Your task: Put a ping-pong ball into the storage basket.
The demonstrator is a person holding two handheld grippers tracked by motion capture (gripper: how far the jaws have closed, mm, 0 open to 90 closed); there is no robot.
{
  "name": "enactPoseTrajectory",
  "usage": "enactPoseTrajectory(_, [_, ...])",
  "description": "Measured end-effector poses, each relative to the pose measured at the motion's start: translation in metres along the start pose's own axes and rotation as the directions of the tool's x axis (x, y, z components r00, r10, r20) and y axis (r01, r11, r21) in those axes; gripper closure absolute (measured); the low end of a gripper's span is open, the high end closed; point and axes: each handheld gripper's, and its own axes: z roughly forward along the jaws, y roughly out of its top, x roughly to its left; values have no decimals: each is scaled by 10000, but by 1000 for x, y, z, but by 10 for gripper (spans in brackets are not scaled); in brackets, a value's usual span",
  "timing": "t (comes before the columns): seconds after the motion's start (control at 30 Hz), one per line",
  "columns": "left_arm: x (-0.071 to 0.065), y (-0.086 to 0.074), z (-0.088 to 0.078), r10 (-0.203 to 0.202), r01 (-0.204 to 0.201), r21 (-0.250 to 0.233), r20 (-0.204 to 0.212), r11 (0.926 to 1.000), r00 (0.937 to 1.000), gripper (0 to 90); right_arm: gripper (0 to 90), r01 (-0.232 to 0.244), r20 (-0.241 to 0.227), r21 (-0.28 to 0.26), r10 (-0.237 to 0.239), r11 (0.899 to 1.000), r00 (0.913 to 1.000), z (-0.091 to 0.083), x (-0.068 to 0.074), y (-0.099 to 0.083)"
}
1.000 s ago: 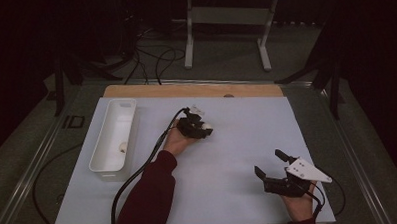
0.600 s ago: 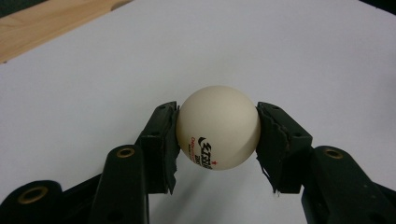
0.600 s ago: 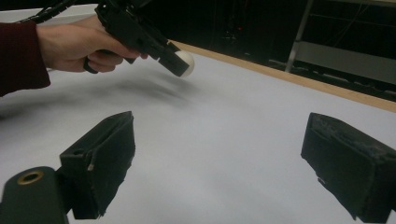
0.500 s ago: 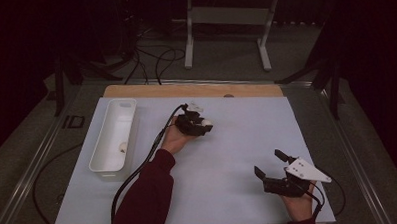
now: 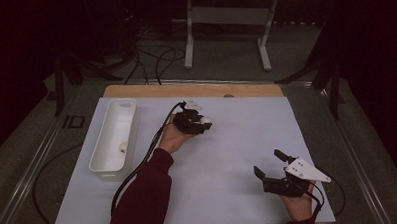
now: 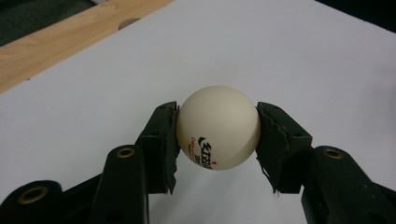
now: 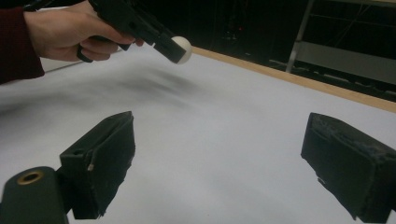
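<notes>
Left tool [image 6: 217,128] pinching a table-tennis ball [image 6: 218,127] above the desk [image 5: 227,141], toward its far edge.

The pads clamp the ball at its widest part from both sides, likely so the smooth sphere cannot roll out while it is carried, perhaps to the white tray [image 5: 113,136] by the desk's left edge. The ball is cream-white and matte, with a small black-and-red printed logo low on its front. The right tool [image 5: 274,165] rests near the desk's near right corner, jaws spread and holding nothing.
</notes>
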Motion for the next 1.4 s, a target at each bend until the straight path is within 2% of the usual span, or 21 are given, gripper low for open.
enactPoseTrajectory(0.57, [-2,7,-16,183,-182,-267,20,9995,9998,516,95,40,6,-3,-40,10000,10000,0,0,1])
enactPoseTrajectory(1.4, [0,15,-37,233,-227,-563,107,9982,9997,516,95,27,13,-22,-27,10000,10000,0,0,1])
